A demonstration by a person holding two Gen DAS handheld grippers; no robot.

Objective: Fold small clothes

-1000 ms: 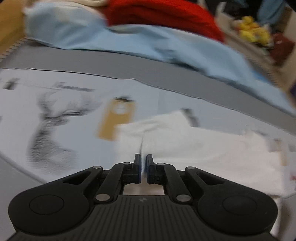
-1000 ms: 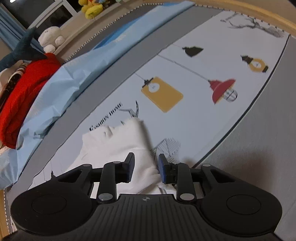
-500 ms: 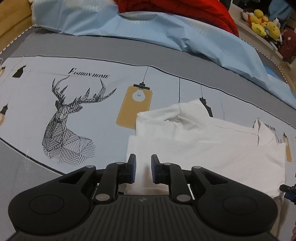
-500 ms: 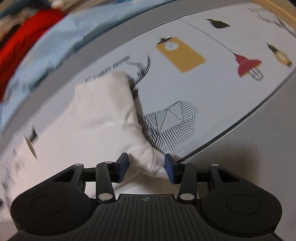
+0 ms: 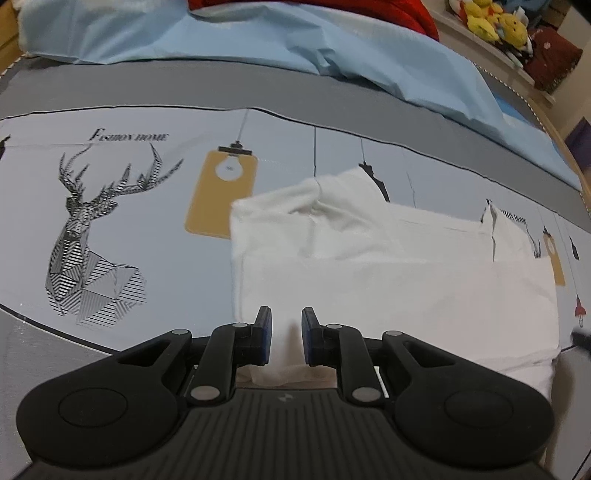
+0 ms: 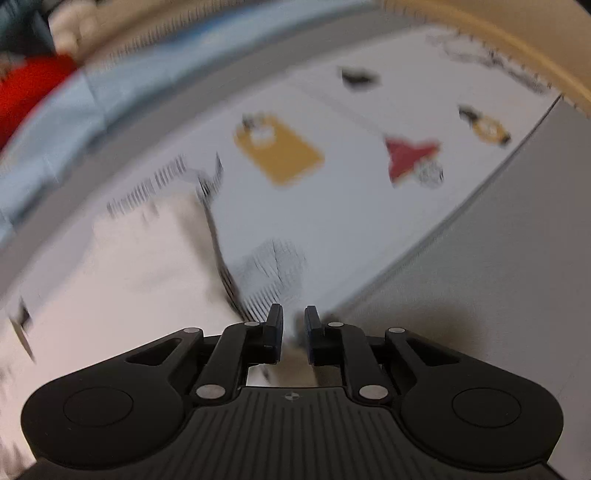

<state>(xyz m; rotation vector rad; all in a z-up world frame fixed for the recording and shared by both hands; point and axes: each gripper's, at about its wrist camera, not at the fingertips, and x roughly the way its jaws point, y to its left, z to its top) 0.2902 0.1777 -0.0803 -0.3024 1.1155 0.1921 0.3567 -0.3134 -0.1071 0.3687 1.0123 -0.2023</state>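
A small white garment (image 5: 388,266) lies flat on the printed bed sheet (image 5: 110,221), partly folded, with a sleeve bunched at its top. My left gripper (image 5: 286,328) hangs over the garment's near left edge, jaws a little apart, with the cloth lying between the pads and not pinched. In the blurred right wrist view the garment (image 6: 129,280) fills the left side. My right gripper (image 6: 293,325) is closing on its near right corner, and pale cloth fills the narrow gap between the pads.
A light blue quilt (image 5: 295,44) and a red blanket (image 5: 406,14) are heaped along the far side. Yellow plush toys (image 5: 491,22) sit on a shelf at the back right. The sheet's grey border (image 6: 498,258) and a wooden bed frame (image 6: 498,33) lie to the right.
The left jaws went from shut to slightly apart and settled over the garment's near edge. The right gripper dropped onto the garment's corner, and its jaws widened, then narrowed on the cloth.
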